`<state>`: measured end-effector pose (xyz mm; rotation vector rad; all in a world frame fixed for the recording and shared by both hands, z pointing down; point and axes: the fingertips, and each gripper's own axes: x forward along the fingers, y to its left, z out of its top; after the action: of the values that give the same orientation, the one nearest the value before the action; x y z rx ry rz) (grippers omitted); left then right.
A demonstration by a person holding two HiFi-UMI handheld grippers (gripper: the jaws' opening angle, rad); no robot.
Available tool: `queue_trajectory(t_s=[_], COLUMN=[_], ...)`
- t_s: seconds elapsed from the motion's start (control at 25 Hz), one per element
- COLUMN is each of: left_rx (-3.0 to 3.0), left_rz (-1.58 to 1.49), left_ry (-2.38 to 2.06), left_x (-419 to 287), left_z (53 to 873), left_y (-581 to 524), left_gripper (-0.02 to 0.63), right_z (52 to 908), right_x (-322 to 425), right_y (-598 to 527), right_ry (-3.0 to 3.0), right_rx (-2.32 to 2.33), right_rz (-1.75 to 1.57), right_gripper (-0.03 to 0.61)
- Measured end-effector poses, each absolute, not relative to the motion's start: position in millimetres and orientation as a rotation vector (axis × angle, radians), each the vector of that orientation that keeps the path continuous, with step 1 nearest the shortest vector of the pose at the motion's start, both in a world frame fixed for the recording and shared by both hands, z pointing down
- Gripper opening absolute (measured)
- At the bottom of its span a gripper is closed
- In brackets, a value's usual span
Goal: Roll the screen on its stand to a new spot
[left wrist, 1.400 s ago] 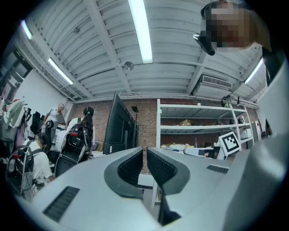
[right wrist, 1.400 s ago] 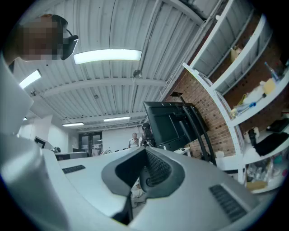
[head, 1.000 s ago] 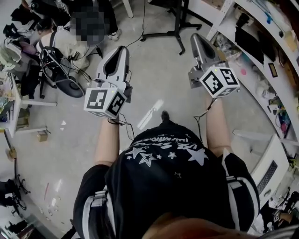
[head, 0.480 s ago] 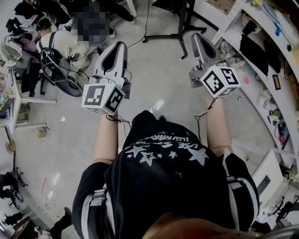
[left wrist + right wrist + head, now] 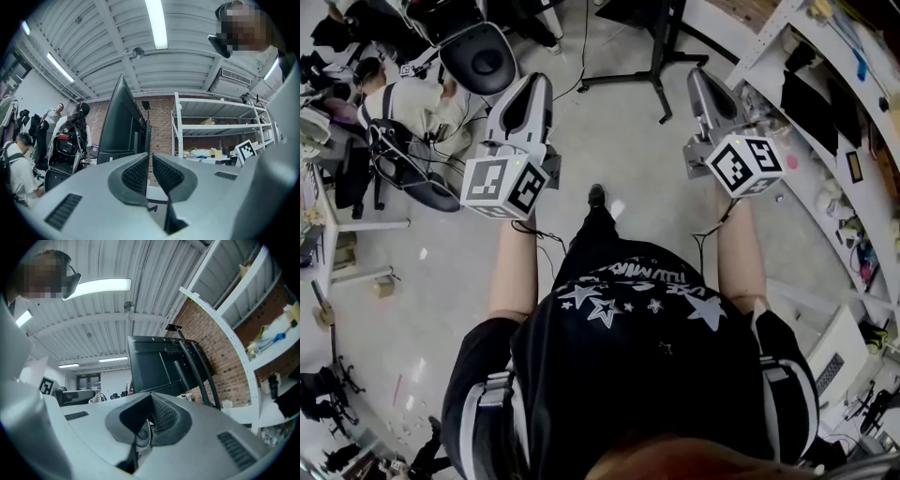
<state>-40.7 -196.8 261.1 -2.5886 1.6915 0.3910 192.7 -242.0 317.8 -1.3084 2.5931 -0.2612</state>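
The dark screen (image 5: 123, 123) on its stand rises just ahead of my left gripper (image 5: 150, 157), seen edge-on in the left gripper view. In the right gripper view the screen's back (image 5: 157, 366) and the black stand tubes (image 5: 202, 373) stand beyond my right gripper (image 5: 151, 398). In the head view the stand's black legs (image 5: 630, 75) spread on the floor ahead of both grippers. My left gripper (image 5: 534, 84) and right gripper (image 5: 699, 77) are held out at waist height, both shut with nothing between the pads, apart from the stand.
Long shelves (image 5: 830, 103) with clutter run along the right. A black office chair (image 5: 484, 58) and a seated person (image 5: 401, 94) with bags are at the upper left. A cable (image 5: 572, 80) trails on the floor. White racking (image 5: 220, 126) stands behind the screen.
The person has stepped forward: the stand's legs and the shelves have come nearer, and a black chair has come into view at the upper left. Both grippers stay shut.
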Motion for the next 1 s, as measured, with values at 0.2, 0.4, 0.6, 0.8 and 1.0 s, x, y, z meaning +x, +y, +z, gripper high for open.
queue_trajectory(t_s=[0.2, 0.4, 0.6, 0.8, 1.0], left_rx=[-2.626, -2.589, -2.590, -2.598, -2.572], left_rz=[0.383, 0.384, 0.375, 0.373, 0.387], left_ry=[1.650, 1.681, 1.698, 1.688, 1.688], left_x=[-49.1, -75.3, -105.6, -129.2, -151.2], left_z=[258.5, 252.9, 250.7, 250.9, 246.7], left_y=[-258.4, -312.3, -359.9, -402.7, -439.0], left_gripper=[0.015, 0.016, 0.046, 0.122, 0.227], right_z=[311.4, 302.5, 298.6, 301.5, 300.5], right_x=[182.2, 166.4, 143.1, 120.4, 102.5], right_y=[-297.8, -349.4, -391.9, -428.9, -458.7], right_ry=[2.571, 2.558, 2.563, 2.565, 2.555], right_rx=[-1.343, -1.354, -1.353, -1.359, -1.367], right_rz=[-0.250, -0.235, -0.237, -0.244, -0.231], right_gripper=[0.006, 0.006, 0.006, 0.006, 0.006])
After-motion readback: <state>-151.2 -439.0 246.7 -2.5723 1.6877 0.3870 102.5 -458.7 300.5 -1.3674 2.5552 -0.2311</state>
